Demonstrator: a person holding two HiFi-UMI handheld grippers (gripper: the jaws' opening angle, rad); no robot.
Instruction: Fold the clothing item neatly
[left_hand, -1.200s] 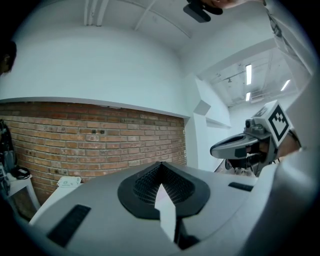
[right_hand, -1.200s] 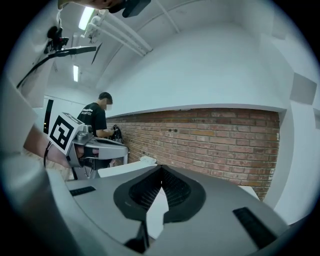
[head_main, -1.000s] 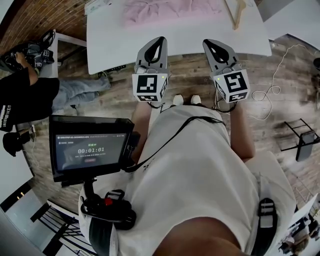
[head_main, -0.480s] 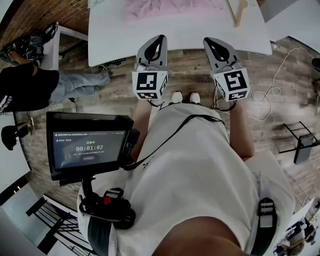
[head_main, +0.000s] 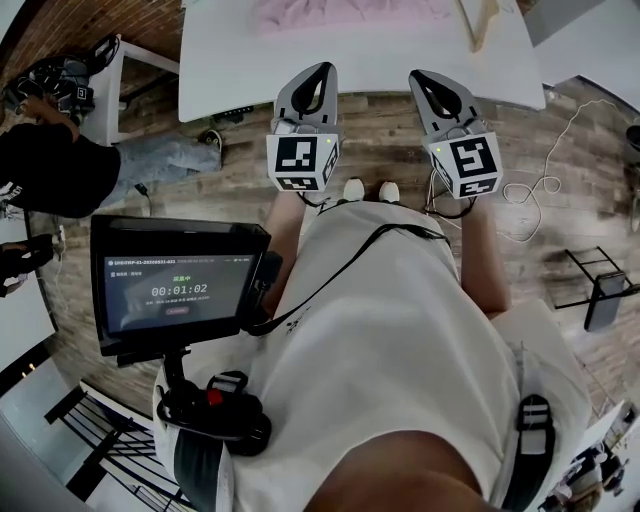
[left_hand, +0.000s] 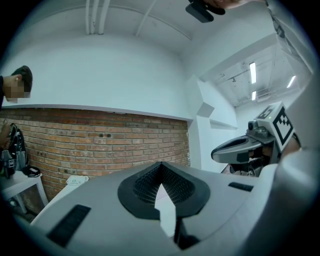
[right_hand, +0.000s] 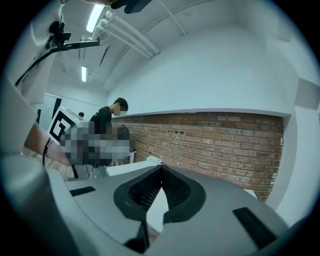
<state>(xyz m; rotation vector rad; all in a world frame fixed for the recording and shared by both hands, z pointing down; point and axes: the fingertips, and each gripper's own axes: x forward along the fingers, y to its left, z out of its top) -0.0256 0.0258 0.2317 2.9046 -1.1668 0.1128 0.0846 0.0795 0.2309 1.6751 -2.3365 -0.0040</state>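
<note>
I hold left tongs (head_main: 320, 72) and right tongs (head_main: 420, 78) clenched on nothing, short of the tabletop (head_main: 230, 70). Pink garment (head_main: 340, 12) lies on it, well ahead. Looks like a neutral parked pose.

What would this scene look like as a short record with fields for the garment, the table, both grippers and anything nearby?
garment: pink garment, rumpled, on the far part of the table, partly cut off by the frame
table: white table, on a wooden floor
left gripper: fingers together, empty, clear of the garment
right gripper: fingers together, empty, clear of the garment
nearby: mounted screen showing a timer; another person at the left
</note>
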